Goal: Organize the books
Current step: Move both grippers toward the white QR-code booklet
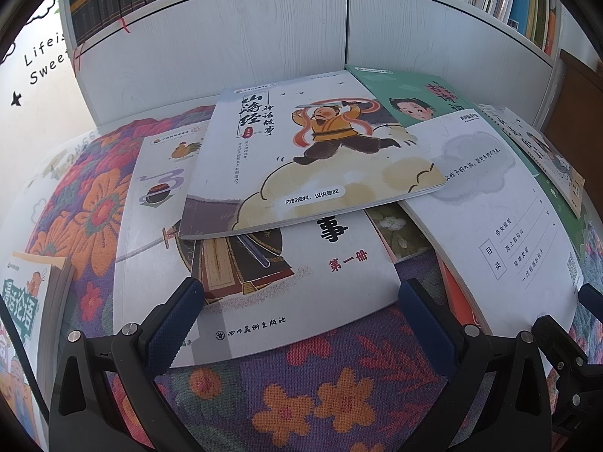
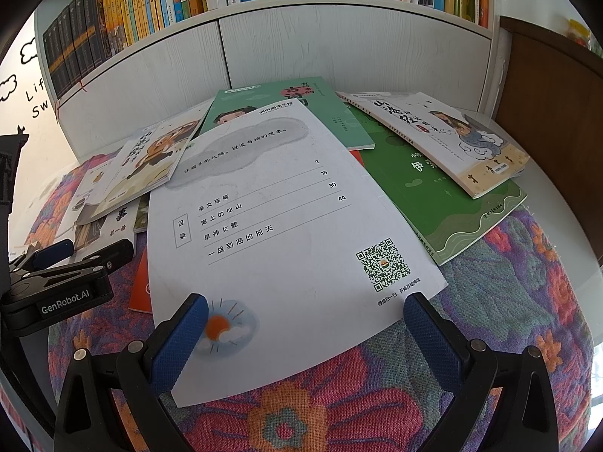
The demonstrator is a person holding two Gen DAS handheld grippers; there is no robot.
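Books lie scattered in a loose overlapping heap on a flowered cloth [image 2: 377, 406], below a white bookcase [image 2: 339, 41] whose shelf is already packed with upright spines. Nearest the right gripper [image 2: 305, 335] is a white book [image 2: 271, 226] lying back cover up, with a contents list and a QR code; its near edge sits between the blue pads, which stand wide apart and hold nothing. It overlaps a green book [image 2: 444, 203] to its right, and a small cartoon-cover book [image 2: 448, 132] rests on top of that one. A pale green book [image 2: 324, 113] shows behind. In the left wrist view the left gripper [image 1: 297, 324] is also spread wide and empty, hovering over a large white book [image 1: 301, 293] marked with red characters; on top of it lies a book with a running figure [image 1: 301, 158] on its cover. The left gripper also appears at the left edge of the right view. Judged step: picking the first book off the heap. The white back-cover book looks the free one on its side, nothing lying on it, so it should go first. A thin soft cover will sag; best to close on the near edge with the pads well onto the cover, lift low, and let the other gripper steady the heap beneath.
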